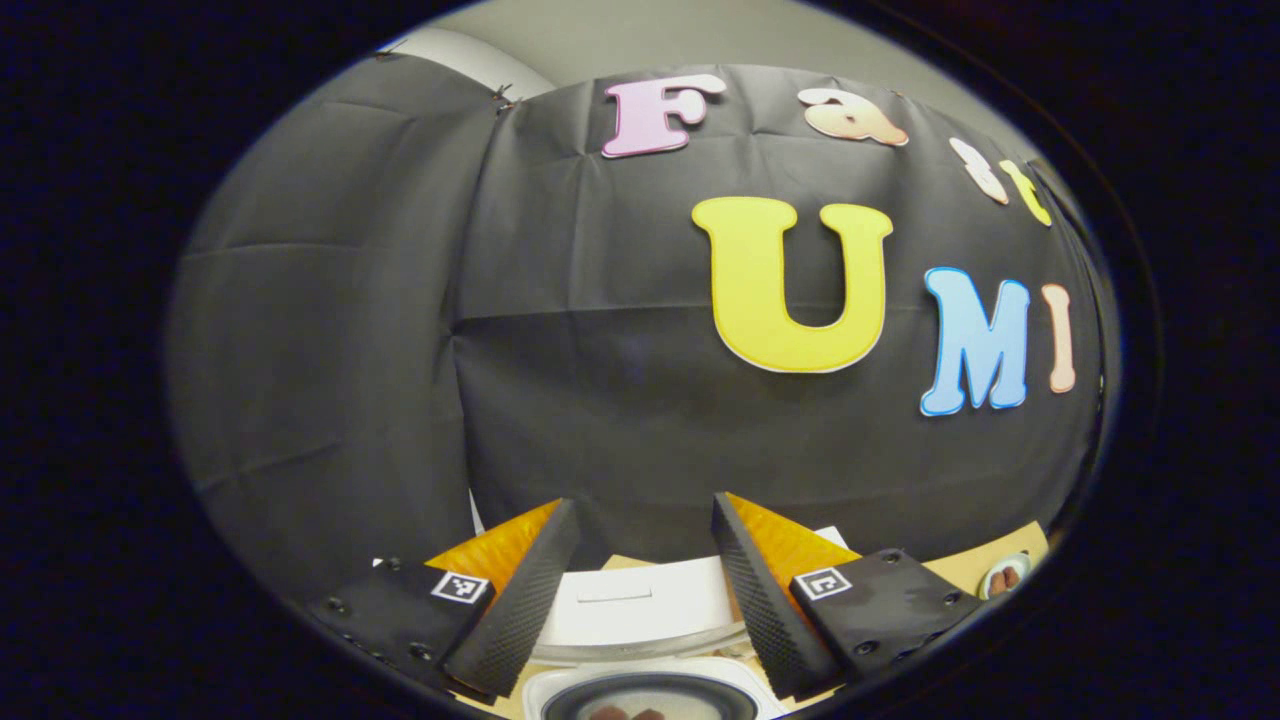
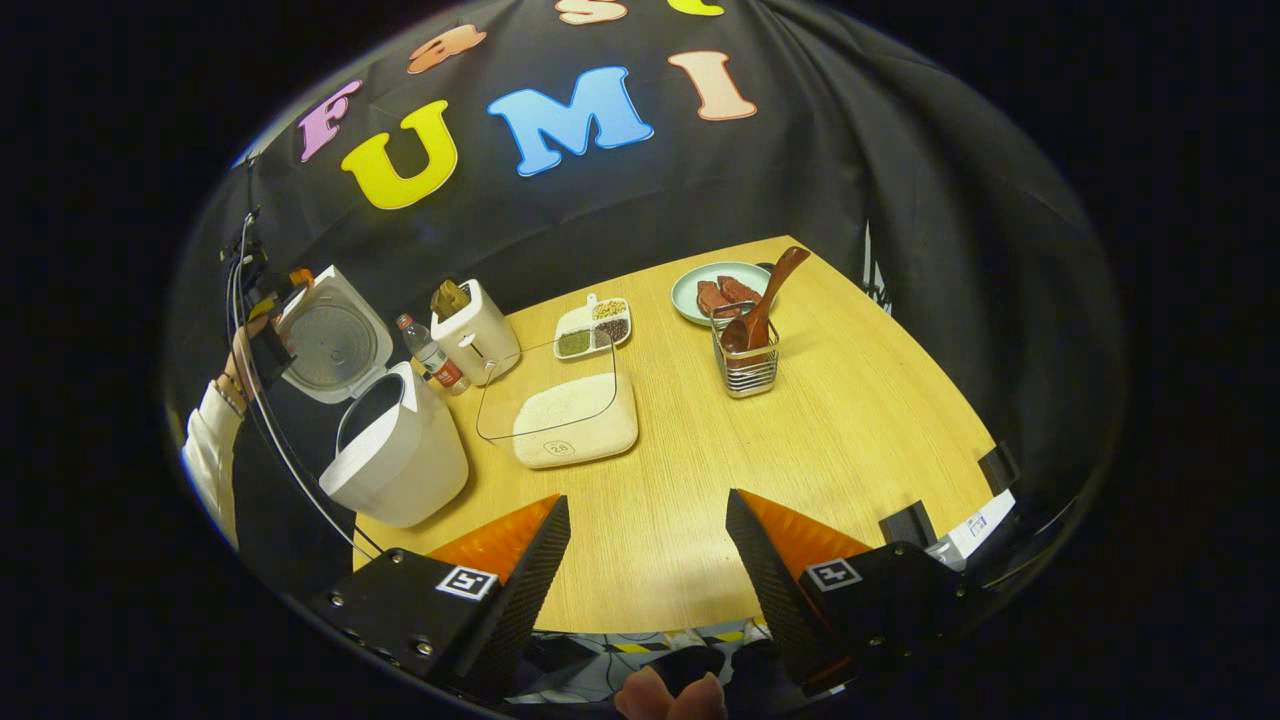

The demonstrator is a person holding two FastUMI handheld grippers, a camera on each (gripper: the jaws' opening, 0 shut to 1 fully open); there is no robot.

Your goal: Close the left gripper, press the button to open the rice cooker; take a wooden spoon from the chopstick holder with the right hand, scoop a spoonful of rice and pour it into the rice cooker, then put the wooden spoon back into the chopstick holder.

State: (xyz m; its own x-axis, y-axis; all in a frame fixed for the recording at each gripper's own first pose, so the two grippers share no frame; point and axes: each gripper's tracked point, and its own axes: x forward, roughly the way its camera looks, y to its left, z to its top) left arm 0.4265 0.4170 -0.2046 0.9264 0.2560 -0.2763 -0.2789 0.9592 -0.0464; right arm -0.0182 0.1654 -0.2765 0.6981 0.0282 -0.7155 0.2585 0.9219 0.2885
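The white rice cooker (image 2: 400,460) stands at the table's left edge with its lid (image 2: 330,340) swung up. A person's hand holds my left gripper (image 2: 265,330) beside that lid. In the left gripper view, my left gripper (image 1: 640,510) is open above the raised lid (image 1: 640,605) and the dark inner pot (image 1: 640,695). A wooden spoon (image 2: 770,290) leans in the wire chopstick holder (image 2: 748,365) far across the table. White rice fills a clear box (image 2: 575,410) near the middle. My right gripper (image 2: 645,505) hangs open over the near table edge, holding nothing.
A white toaster (image 2: 478,335) and a small bottle (image 2: 432,360) stand behind the cooker. A divided dish of grains (image 2: 592,328) lies past the rice box. A teal plate (image 2: 685,285) with brown pieces sits behind the holder. Bare wooden table (image 2: 850,420) stretches right.
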